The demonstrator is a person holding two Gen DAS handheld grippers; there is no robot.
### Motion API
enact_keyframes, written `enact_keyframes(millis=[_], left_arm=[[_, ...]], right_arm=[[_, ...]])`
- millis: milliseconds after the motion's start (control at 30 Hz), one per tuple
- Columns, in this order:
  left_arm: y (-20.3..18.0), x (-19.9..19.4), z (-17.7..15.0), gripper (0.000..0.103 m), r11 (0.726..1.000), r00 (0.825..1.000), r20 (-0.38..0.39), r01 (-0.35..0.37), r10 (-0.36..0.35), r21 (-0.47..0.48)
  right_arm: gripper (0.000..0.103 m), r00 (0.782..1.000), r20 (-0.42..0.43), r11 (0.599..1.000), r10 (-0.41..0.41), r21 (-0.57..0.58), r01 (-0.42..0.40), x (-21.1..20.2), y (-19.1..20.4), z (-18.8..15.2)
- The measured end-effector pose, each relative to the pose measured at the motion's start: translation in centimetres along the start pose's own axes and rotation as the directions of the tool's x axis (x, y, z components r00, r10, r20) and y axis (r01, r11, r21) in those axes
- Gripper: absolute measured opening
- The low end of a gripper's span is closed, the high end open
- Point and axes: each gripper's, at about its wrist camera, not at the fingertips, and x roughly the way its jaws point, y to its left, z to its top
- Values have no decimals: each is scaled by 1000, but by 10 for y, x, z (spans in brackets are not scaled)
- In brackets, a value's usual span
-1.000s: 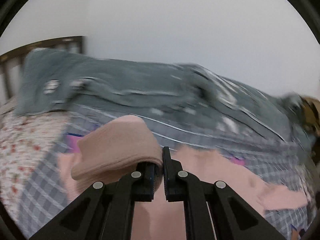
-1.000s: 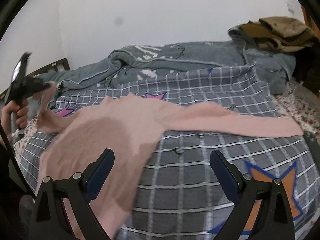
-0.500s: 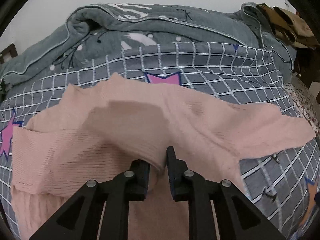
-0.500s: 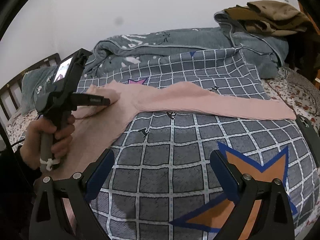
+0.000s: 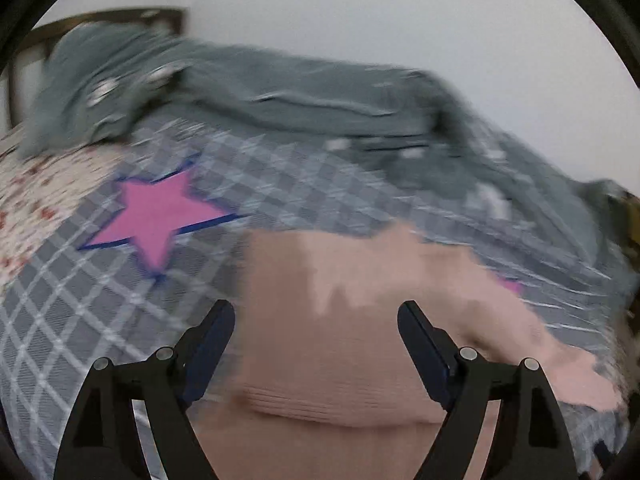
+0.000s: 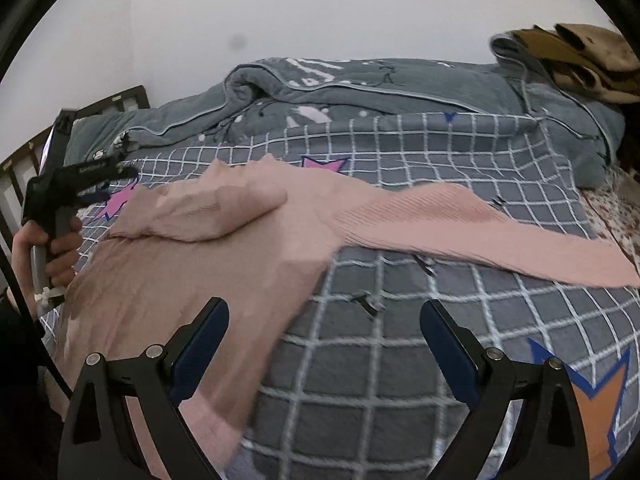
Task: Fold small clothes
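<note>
With your left gripper (image 5: 316,320) jaws opening and empty and your right gripper (image 6: 324,320) jaws wide and empty, take the soft, light, floppy pink sweater (image 6: 208,264), lying just beside the pink star (image 5: 160,216), by its outstretched sleeve (image 6: 480,232).

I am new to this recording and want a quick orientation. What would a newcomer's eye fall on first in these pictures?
First the pink sweater, spread across the grey checked blanket, one sleeve folded over its body and the other stretched out to the right. Next the pink star printed on the blanket, left of the sweater. Behind them a rolled grey quilt lies along the wall, with a brown garment on its right end.
</note>
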Motion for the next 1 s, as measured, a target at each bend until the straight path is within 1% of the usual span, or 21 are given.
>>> enact_keyframes(millis=[67, 100, 167, 200, 233, 267, 300, 333, 367, 433, 467, 500, 567, 667, 767, 833, 867, 900, 933, 967, 1000], left_arm=[[12, 14, 3, 83, 1000, 999, -39, -21, 21, -13], [20, 26, 5, 81, 999, 996, -83, -14, 11, -33], [27, 42, 6, 81, 997, 990, -137, 6, -17, -79], [30, 50, 5, 77, 994, 986, -163, 24, -40, -102], [29, 55, 4, 73, 994, 984, -169, 32, -50, -105], [27, 57, 2, 63, 994, 985, -163, 39, -55, -98], [24, 58, -1, 30, 996, 987, -149, 47, -58, -73], [20, 59, -4, 13, 998, 989, -139, 51, -54, -29], [24, 59, -3, 15, 999, 991, -122, 46, -49, -29], [43, 53, 2, 15, 985, 992, -84, 86, -99, -151], [49, 55, 1, 15, 975, 987, -89, 112, -131, -191], [52, 57, 0, 15, 972, 984, -103, 120, -143, -203], [49, 58, 0, 15, 977, 986, -107, 105, -127, -185], [38, 51, 3, 18, 988, 992, -87, 82, -94, -130], [34, 49, 3, 19, 993, 993, -97, 61, -71, -100], [36, 48, 4, 19, 992, 992, -102, 69, -79, -101], [37, 50, 6, 22, 991, 991, -103, 76, -88, -111], [39, 50, 7, 24, 987, 989, -105, 85, -99, -137], [40, 52, 8, 25, 985, 989, -107, 90, -107, -149], [41, 53, 9, 25, 983, 987, -111, 95, -113, -158], [40, 54, 9, 25, 983, 987, -114, 95, -113, -157]], right_arm=[[95, 1000, -12, 1000, -11, -10, 11, 9, 9, 8], [95, 1000, -15, 1000, -15, -14, 15, 11, 13, 11], [95, 1000, -20, 999, -17, -34, 16, 18, 23, 20], [95, 1000, -22, 999, -15, -47, 14, 22, 29, 24], [95, 1000, -21, 998, -17, -62, 16, 25, 36, 30], [95, 1000, -16, 997, -22, -80, 21, 29, 44, 36], [95, 1000, -13, 996, -24, -90, 22, 31, 48, 40], [95, 1000, -8, 994, -28, -101, 27, 35, 54, 47], [95, 999, -2, 994, -36, -105, 35, 39, 58, 52], [94, 999, -7, 994, -48, -102, 47, 51, 66, 66], [92, 999, -14, 994, -50, -96, 48, 57, 69, 71], [92, 999, -19, 995, -46, -93, 44, 61, 72, 75], [92, 999, -33, 995, -15, -99, 12, 74, 83, 85], [92, 998, -56, 991, -18, -133, 10, 93, 102, 92], [89, 996, -79, 984, -39, -177, 24, 116, 120, 96], [84, 992, -87, 974, -86, -215, 65, 133, 130, 97], [76, 989, -90, 966, -120, -240, 95, 143, 134, 97], [65, 985, -94, 957, -145, -266, 116, 151, 137, 97], [60, 982, -100, 950, -161, -284, 127, 159, 139, 97], [52, 978, -115, 944, -172, -302, 131, 166, 141, 96], [38, 974, -138, 940, -179, -317, 127, 175, 142, 95]])
